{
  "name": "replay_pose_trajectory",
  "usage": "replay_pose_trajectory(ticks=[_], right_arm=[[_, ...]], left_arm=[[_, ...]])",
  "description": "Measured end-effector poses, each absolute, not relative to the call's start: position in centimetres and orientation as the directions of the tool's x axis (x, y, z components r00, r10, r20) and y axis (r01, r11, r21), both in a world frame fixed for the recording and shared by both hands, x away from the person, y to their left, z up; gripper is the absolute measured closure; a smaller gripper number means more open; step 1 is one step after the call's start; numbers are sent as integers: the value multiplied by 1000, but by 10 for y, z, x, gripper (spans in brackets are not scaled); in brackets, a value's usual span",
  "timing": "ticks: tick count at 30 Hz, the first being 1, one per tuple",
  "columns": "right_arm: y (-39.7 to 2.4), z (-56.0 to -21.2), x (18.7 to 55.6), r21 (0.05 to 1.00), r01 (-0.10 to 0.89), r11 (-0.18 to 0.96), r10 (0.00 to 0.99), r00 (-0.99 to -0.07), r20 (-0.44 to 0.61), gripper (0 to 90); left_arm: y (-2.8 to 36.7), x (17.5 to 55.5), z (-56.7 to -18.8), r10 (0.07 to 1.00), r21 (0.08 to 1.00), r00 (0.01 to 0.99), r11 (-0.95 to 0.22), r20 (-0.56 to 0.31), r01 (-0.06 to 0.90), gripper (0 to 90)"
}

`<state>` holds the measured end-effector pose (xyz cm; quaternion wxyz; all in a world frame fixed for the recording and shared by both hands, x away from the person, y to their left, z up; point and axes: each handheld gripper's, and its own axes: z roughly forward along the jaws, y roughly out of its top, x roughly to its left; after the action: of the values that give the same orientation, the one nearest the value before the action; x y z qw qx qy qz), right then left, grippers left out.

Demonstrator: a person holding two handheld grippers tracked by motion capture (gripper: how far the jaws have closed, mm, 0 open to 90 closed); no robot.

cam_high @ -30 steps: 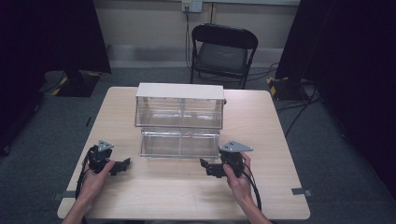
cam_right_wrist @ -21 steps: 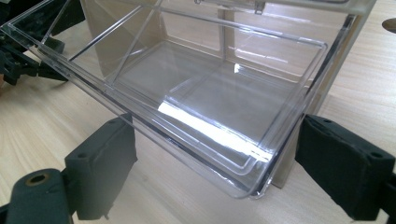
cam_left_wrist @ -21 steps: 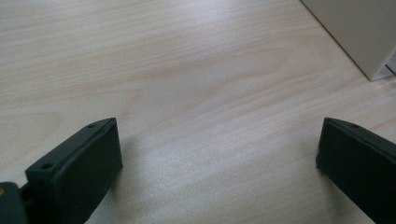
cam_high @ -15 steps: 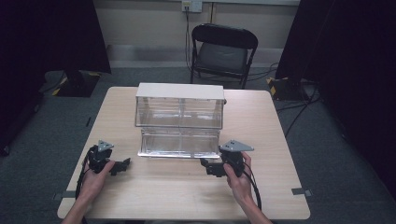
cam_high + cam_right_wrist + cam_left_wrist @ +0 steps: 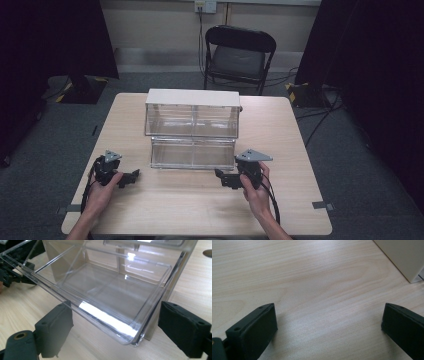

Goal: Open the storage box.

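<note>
A clear plastic drawer cabinet (image 5: 192, 117) with a white top stands in the middle of the table. Its lower drawer (image 5: 192, 152) is pulled out toward me and looks empty. My right gripper (image 5: 219, 175) lies at the drawer's front right corner. In the right gripper view the drawer (image 5: 105, 290) has its near corner between the jaws of the right gripper (image 5: 116, 315), with the pads apart from it. Those jaws have just been closing a little. My left gripper (image 5: 134, 176) rests left of the drawer, open over bare wood in the left gripper view (image 5: 328, 322).
The wooden table (image 5: 300, 200) has free room in front of the drawer and on both sides. A black folding chair (image 5: 237, 55) stands beyond the far edge. The cabinet's white corner (image 5: 404, 257) sits ahead of the left gripper. The left gripper (image 5: 12, 275) lies beyond the drawer's far end.
</note>
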<state>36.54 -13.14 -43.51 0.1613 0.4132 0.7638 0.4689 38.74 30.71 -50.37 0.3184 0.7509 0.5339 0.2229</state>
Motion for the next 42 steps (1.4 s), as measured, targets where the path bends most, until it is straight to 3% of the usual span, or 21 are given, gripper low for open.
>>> replay_pose_trajectory(ticks=[42], right_arm=[[-129,-416,367,868,456,195,756,-634,163,132]], left_arm=[[307,387,-504,944,716,331,-227,-5,660,0]])
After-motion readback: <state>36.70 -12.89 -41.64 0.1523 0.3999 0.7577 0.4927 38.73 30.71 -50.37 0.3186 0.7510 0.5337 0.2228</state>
